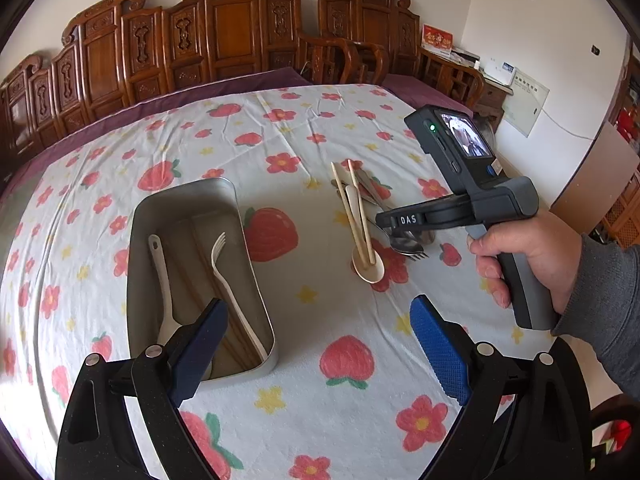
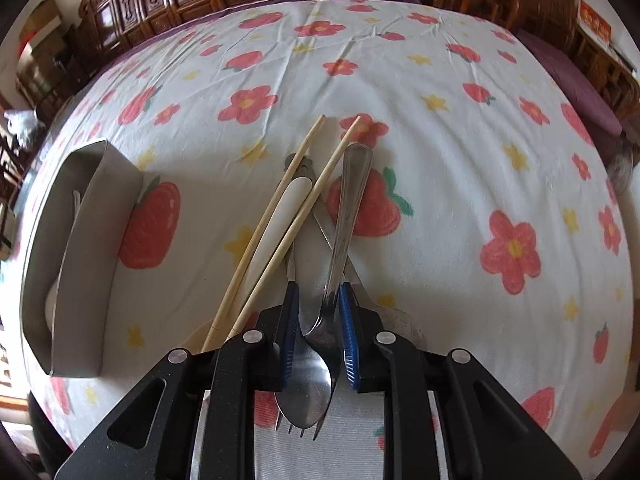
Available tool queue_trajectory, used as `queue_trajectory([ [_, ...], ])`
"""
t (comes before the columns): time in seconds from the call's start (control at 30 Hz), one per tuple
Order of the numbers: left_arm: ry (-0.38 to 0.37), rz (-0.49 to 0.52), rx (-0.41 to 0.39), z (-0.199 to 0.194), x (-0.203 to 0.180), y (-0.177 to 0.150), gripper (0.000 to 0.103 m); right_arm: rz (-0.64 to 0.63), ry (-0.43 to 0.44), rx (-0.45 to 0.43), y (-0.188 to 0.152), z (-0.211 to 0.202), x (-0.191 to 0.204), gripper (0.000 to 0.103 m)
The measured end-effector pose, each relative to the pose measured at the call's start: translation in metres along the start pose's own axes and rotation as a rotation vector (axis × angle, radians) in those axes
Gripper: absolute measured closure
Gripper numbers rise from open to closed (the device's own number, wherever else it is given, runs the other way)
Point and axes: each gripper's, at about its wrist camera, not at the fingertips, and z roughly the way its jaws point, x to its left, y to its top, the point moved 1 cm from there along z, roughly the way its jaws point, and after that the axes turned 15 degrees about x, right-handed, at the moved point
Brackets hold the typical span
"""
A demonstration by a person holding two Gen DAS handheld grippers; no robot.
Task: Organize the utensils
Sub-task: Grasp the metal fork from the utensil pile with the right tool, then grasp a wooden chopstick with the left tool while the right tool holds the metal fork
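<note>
Straddling the pile of loose cutlery, the right gripper (image 2: 319,334) points steeply down with its blue ribbed pads narrowed around the neck of a shiny steel spoon (image 2: 346,216); whether the pads actually press it, I cannot tell. Under that spoon lie a steel fork (image 2: 298,408), tines toward the camera, and a pale cream plastic spoon (image 1: 367,265). Two slim bamboo chopsticks (image 2: 276,216) slant away just left of the gripper.

Well to its left stands the rectangular brushed-metal tin (image 2: 86,240), rounded at the corners, its near wall upright. Open cloth separates tin and pile.

The left gripper (image 1: 320,356) hangs spread wide, nothing between its pads, its left pad over the tin's near corner. Inside the tin lie a white plastic fork (image 1: 228,288), a white spoon (image 1: 162,280) and brown chopsticks (image 1: 236,336).

The bench wears a crinkled white floral tablecloth (image 1: 320,128); carved wooden chairs (image 1: 224,28) line its far edge.
</note>
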Motion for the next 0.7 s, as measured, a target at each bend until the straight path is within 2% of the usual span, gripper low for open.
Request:
queue_trajectory([
  [0.1,0.002,-0.002,0.005,0.001,0.000,0.000,0.014,0.009,0.007,0.004,0.000,0.000,0.000,0.083],
  [0.13,0.003,-0.003,0.006,0.001,0.000,0.001,0.014,0.015,-0.021,0.007,0.000,0.000,-0.001,0.093],
  [0.33,0.008,-0.003,0.011,0.002,-0.003,0.002,0.014,0.000,-0.001,-0.002,-0.010,-0.004,-0.004,0.095],
  [0.43,0.015,-0.001,0.020,0.006,-0.006,0.006,0.014,0.002,0.058,-0.019,-0.023,-0.012,-0.004,0.095],
  [0.7,0.037,0.009,0.043,0.021,-0.022,0.025,0.014,0.003,0.134,-0.085,-0.059,-0.036,-0.014,0.095],
])
